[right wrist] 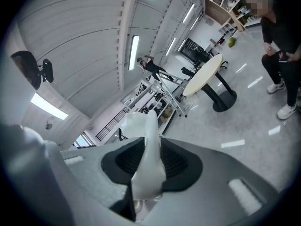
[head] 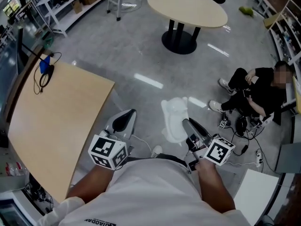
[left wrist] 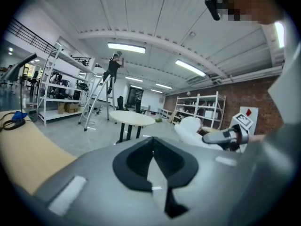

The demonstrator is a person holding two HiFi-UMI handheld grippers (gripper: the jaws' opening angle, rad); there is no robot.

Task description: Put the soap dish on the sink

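Right gripper view gives the clearest reading: the soap dish [right wrist: 146, 145], a white moulded piece, is clamped edge-on between the dark pads of the right hand-held gripper [right wrist: 149, 166], whose jaws are closed part-way onto it. In the head view the same soap dish [head: 175, 119] is seen carried in the air at the tip of the right hand-held gripper [head: 187, 124], above the grey floor [head: 141, 55] and off the right-hand edge of the wooden counter [head: 56, 126]; it is rested on nothing. The left hand-held gripper [head: 123, 120] is held alongside, and in the left gripper view its jaws [left wrist: 153, 166] are seen brought together with nothing between them.

No sink is shown in any view; only the counter, a round table [head: 187, 6] farther off and a seated person [head: 256, 91] at the right are made out. The step in hand is therefore judged to be the carry: the dish has been picked up and not yet set down. For the next move the sink must first be found and approached, the grip being kept firm, and the dish then lowered flat onto the sink's rim before the jaws are opened.
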